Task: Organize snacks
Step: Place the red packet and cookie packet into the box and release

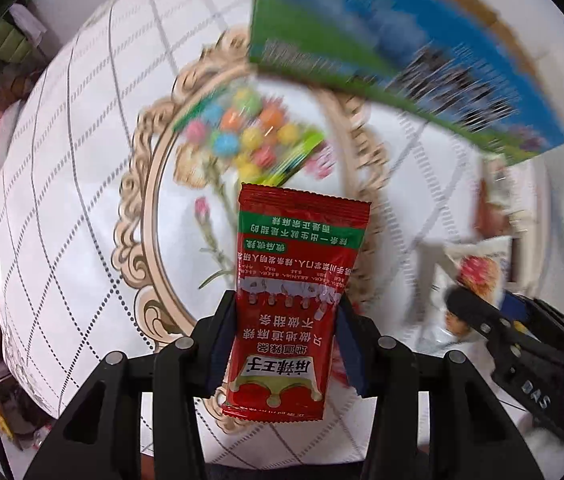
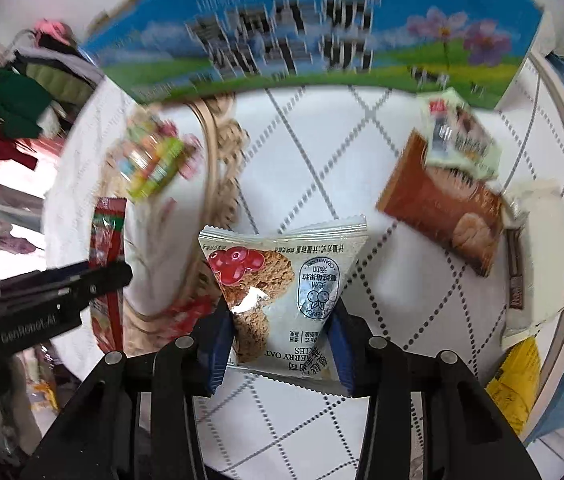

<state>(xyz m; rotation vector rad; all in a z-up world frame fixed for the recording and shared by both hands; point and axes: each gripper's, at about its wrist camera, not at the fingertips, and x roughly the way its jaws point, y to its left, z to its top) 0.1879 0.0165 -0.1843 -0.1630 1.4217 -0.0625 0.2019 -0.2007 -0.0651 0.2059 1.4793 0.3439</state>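
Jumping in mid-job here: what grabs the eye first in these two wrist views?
Each gripper holds a snack up front: the left gripper clamps a red spicy-strip packet, the right gripper a white cranberry oat cookie packet. Behind both, a big blue-and-green carton lies along the far side of the white checked tablecloth. A bag of bright candy balls rests on the ornate flowered tray.

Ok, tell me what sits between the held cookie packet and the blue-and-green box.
Nothing visible blocks it. The right gripper holds the cookie packet above bare tablecloth, which runs clear to the box. The brown packet lies off to the side.
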